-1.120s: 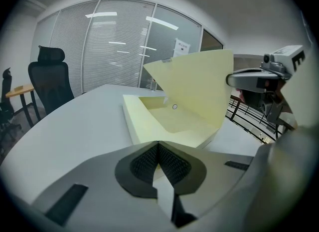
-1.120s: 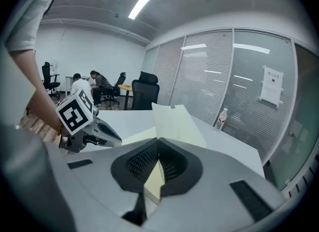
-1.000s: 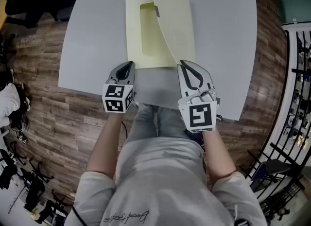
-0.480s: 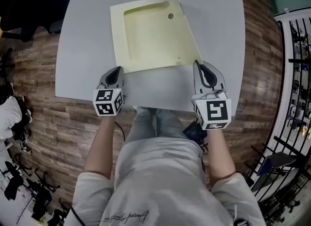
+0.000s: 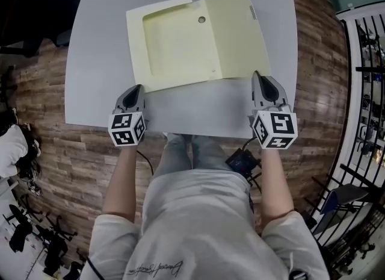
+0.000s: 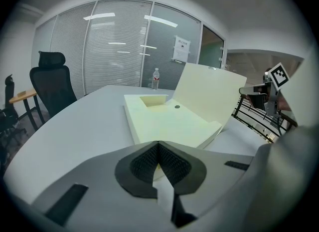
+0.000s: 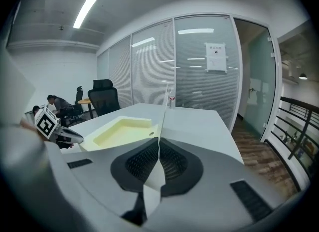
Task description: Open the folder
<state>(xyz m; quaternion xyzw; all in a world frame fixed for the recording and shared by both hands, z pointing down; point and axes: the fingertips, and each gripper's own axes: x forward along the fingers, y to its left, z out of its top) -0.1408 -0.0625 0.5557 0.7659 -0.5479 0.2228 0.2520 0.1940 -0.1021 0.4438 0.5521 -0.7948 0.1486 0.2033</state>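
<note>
Two claws are in view at the near edge of the grey bench [image 5: 96, 62], in the lower half of the head view.

Folder [image 5: 180, 47]: pale yellow, open, on the bench in the upper middle of the head view. Its base lies flat and has a shallow rectangular recess, with a small round stud [image 5: 201, 19] at the recess's upper right. Its cover [image 5: 237, 29] is raised and leans to the right, joined along the base's right side.

Right claw [image 5: 260, 77]: closed on the lower right corner of the cover. In the right gripper view [image 7: 158, 143] the sheet runs edge-on between the pads and rises beyond them.

Left claw [image 5: 136, 88]: jaws together, and no thing can be made out between the pads in the left gripper view [image 6: 158, 145]. The tips sit at the base's near left corner. Contact with it cannot be confirmed.

Surroundings: a water bottle [image 6: 156, 79] stands at the far end of the bench. A black office chair [image 6: 52, 84] stands at the left of the left gripper view. Wooden floor [image 5: 42, 122] surrounds the bench.
</note>
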